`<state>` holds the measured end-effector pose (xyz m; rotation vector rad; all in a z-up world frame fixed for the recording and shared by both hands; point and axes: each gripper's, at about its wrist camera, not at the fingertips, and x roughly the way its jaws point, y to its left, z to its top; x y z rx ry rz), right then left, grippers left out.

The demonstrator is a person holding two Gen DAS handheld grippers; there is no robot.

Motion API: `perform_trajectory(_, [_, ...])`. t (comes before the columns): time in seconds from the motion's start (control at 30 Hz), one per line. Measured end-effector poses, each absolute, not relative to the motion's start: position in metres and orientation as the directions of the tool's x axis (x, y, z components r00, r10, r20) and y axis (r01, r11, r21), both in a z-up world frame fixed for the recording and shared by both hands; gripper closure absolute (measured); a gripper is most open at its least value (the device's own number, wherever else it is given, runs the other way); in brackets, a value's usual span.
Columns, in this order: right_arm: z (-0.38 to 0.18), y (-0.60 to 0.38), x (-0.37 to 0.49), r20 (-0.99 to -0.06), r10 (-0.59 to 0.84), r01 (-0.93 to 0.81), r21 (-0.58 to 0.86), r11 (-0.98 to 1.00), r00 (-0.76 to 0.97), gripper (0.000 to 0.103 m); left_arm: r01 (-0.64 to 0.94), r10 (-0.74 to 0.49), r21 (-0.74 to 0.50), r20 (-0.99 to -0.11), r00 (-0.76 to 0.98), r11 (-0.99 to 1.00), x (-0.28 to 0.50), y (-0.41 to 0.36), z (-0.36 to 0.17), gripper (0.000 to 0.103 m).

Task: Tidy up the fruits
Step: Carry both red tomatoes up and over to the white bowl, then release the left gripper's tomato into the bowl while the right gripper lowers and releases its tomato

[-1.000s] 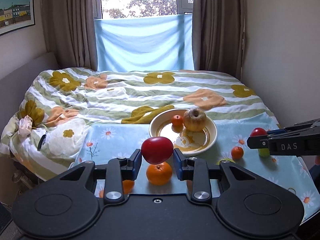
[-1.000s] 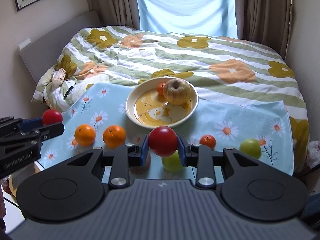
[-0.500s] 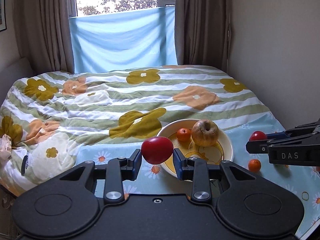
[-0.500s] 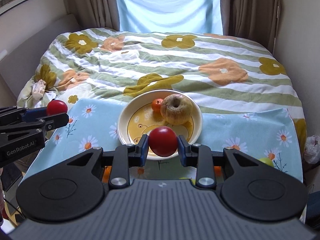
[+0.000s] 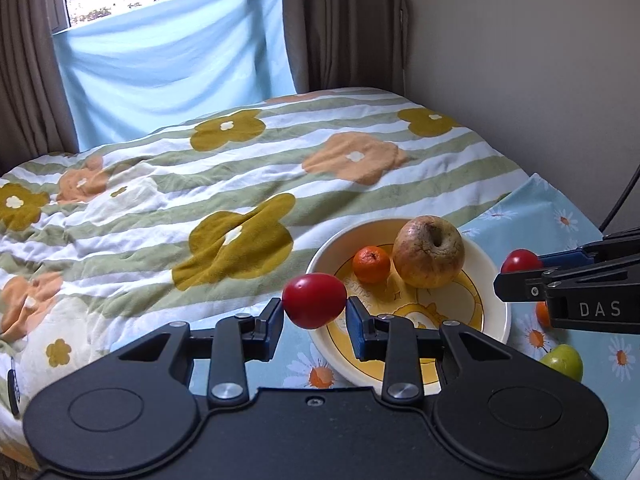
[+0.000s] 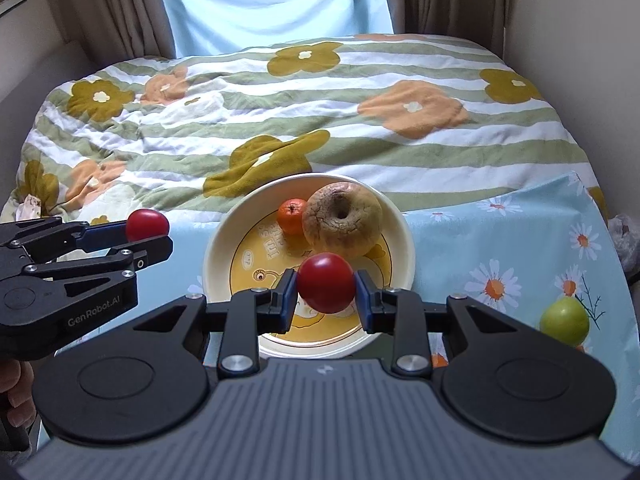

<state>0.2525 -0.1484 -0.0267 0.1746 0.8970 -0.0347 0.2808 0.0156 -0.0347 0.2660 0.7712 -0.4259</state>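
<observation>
With each claw clamped on a red tomato, lower the right claw (image 6: 325,294) over the bowl (image 6: 404,236) before the left claw (image 5: 315,316).

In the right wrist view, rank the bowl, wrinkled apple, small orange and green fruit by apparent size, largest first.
1. bowl
2. wrinkled apple
3. green fruit
4. small orange

The green fruit lies nearer the camera, so its lead over the orange is unsure.

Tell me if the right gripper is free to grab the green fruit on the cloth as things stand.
Probably not yet: the right gripper is shut on a red tomato above the bowl. The green fruit lies unobstructed on its right.
</observation>
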Motion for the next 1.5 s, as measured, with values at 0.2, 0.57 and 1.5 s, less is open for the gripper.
perform_trajectory(0.2, [-0.040, -0.153, 0.269, -0.804, 0.004, 0.168, 0.129, 0.977, 0.595, 0.057, 0.531, -0.298, 0.077, -0.757, 0.582, 0.844, 0.314, -0.006, -0.059, 0.065])
perform_trajectory(0.57, [-0.055, -0.169, 0.279, -0.829, -0.028, 0.223, 0.118, 0.968, 0.559, 0.057, 0.597, -0.276, 0.128, -0.797, 0.537, 0.792, 0.333, -0.034, -0.093, 0.065])
perform_trajectory(1.5, [-0.071, -0.162, 0.298, -0.828, -0.049, 0.067, -0.013, 0.998, 0.559, 0.057, 0.498, -0.270, 0.103, -0.736, 0.620, 0.861, 0.291, 0.011, -0.051, 0.008])
